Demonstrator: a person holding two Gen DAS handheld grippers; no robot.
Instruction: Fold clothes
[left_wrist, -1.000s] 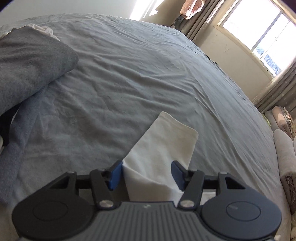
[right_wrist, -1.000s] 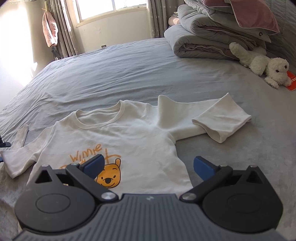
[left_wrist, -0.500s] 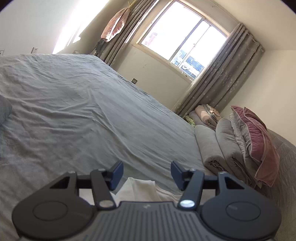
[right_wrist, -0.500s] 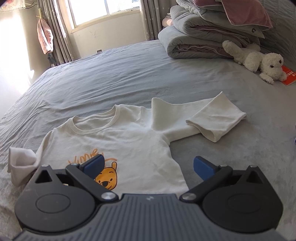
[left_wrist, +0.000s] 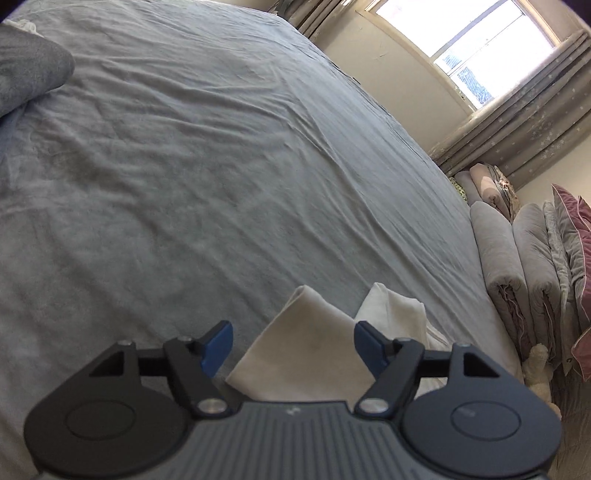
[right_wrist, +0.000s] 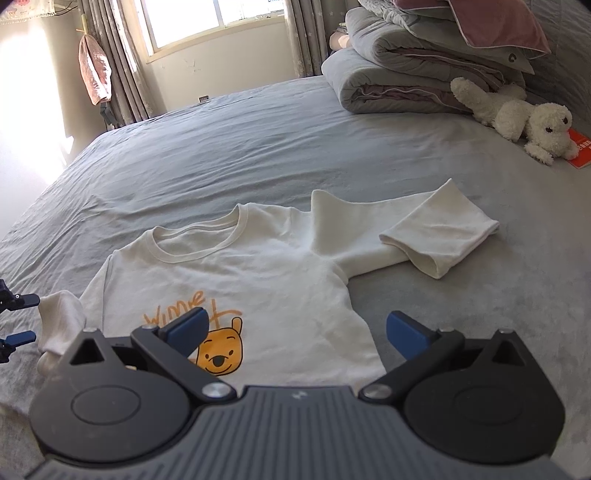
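- White T-shirt (right_wrist: 258, 273) spread flat, print up, near bed (right_wrist: 240, 155) front edge.
- Left gripper (left_wrist: 291, 341) gaping, sleeve (left_wrist: 310, 347) between fingers, ungripped.
- Right gripper (right_wrist: 295, 328) wide apart, hovering above hem, empty.

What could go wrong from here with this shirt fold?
The left gripper is open around the raised sleeve, so the sleeve could slump back unfolded. The other sleeve lies doubled over, risking a lumpy fold. The right gripper, open over the shirt, may bunch the print.
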